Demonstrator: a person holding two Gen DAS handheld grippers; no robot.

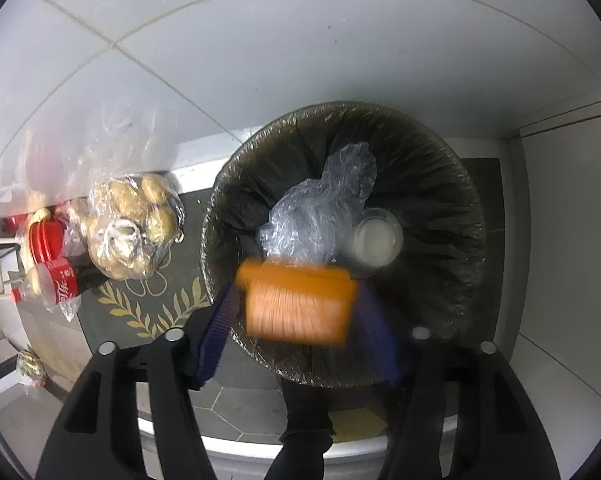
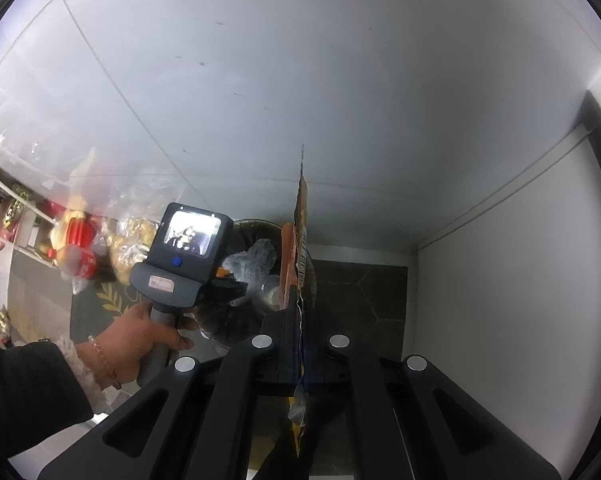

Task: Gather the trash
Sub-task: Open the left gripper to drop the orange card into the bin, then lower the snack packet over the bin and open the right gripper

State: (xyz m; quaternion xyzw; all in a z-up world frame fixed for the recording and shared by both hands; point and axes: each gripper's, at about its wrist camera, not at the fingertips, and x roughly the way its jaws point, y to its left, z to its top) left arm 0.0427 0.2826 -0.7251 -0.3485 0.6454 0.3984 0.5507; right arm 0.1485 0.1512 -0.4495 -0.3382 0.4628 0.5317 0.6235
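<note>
My left gripper [image 1: 296,294] points straight down over a round trash bin [image 1: 440,184] lined with a black bag. A blurred orange ribbed container [image 1: 300,304] sits between its blue fingers [image 1: 216,324], which stand apart and do not seem to press on it. Crumpled clear plastic [image 1: 316,208] and a clear cup [image 1: 376,240] lie inside the bin. My right gripper [image 2: 300,308] is shut on a flat orange wrapper [image 2: 300,216], seen edge-on, close to the bin [image 2: 228,320]. A person's hand [image 2: 140,340] holds the left gripper's handle.
Left of the bin stand a bag of potatoes [image 1: 128,232], a cola bottle [image 1: 60,280] and a red container [image 1: 46,240], on a dark mat with gold leaves [image 1: 140,312]. A white tiled wall [image 1: 300,60] is behind. A white cabinet side [image 1: 560,240] stands at the right.
</note>
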